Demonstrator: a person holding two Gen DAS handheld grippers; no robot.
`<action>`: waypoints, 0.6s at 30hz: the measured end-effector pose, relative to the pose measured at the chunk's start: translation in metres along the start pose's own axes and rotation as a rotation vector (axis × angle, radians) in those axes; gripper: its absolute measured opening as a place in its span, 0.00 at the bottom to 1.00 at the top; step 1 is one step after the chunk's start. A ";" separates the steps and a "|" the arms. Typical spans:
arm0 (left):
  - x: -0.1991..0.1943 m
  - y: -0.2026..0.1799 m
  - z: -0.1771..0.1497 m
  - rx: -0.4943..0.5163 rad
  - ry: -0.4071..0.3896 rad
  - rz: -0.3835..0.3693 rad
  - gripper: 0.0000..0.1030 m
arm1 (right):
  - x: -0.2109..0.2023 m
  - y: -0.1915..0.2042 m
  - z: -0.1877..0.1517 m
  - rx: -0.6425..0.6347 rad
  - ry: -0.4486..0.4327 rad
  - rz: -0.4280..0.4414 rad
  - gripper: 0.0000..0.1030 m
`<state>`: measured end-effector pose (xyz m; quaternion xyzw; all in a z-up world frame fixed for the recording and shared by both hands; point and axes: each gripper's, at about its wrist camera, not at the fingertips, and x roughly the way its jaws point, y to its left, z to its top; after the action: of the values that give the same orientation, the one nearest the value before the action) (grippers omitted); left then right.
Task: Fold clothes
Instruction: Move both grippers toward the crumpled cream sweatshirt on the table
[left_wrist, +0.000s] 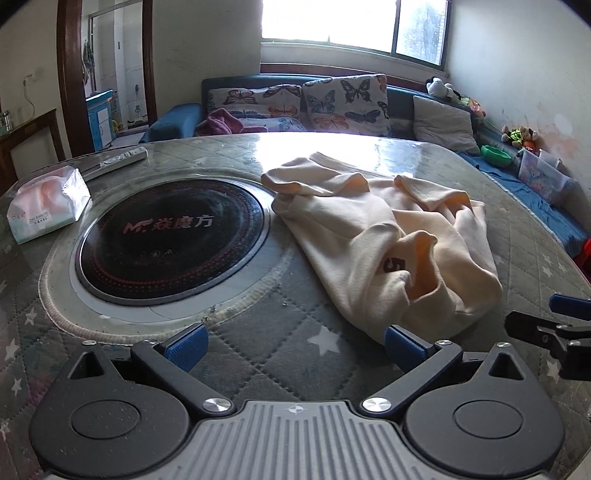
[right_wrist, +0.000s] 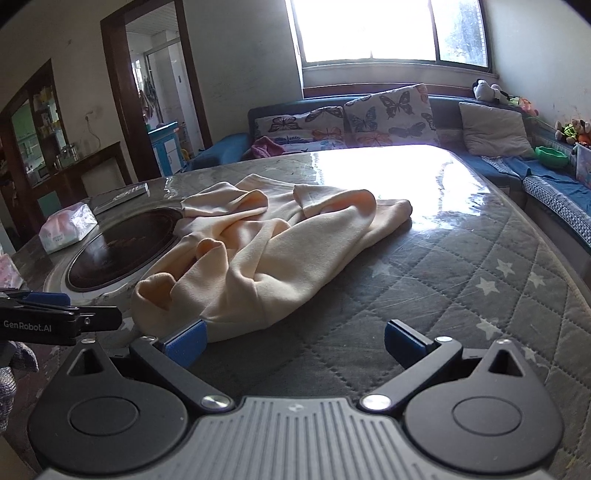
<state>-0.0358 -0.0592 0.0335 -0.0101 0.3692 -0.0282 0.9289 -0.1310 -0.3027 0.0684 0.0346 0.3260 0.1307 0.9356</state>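
Left wrist: my left gripper (left_wrist: 293, 349) hangs low over the counter (left_wrist: 258, 354), jaws spread and empty, cream garment (left_wrist: 369, 236) crumpled just ahead beside the cooktop (left_wrist: 171, 238); right wrist: right gripper (right_wrist: 295, 343) likewise spread, near the garment's (right_wrist: 266, 251) hem, probably placed for a grab.

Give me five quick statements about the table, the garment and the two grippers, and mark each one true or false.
1. The cream garment lies crumpled on the table. True.
2. The left gripper is clamped on the garment. False: its jaws stand open, gripping nothing.
3. A tissue pack sits beside the round cooktop. True.
4. The right gripper is shut. False: it is open.
5. The garment is neatly folded. False: it is bunched, not yet folded.
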 end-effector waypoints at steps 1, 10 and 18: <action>0.000 -0.001 0.000 0.002 0.002 0.001 1.00 | 0.000 0.001 0.000 -0.004 -0.001 0.000 1.00; -0.002 -0.005 0.001 0.011 0.011 -0.006 1.00 | -0.002 0.006 -0.001 -0.009 0.005 0.007 1.00; 0.000 -0.009 0.004 0.024 0.025 -0.005 1.00 | 0.002 0.008 -0.001 -0.020 0.015 0.015 1.00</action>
<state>-0.0338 -0.0684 0.0364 0.0005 0.3804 -0.0352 0.9241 -0.1317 -0.2941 0.0679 0.0269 0.3317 0.1413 0.9324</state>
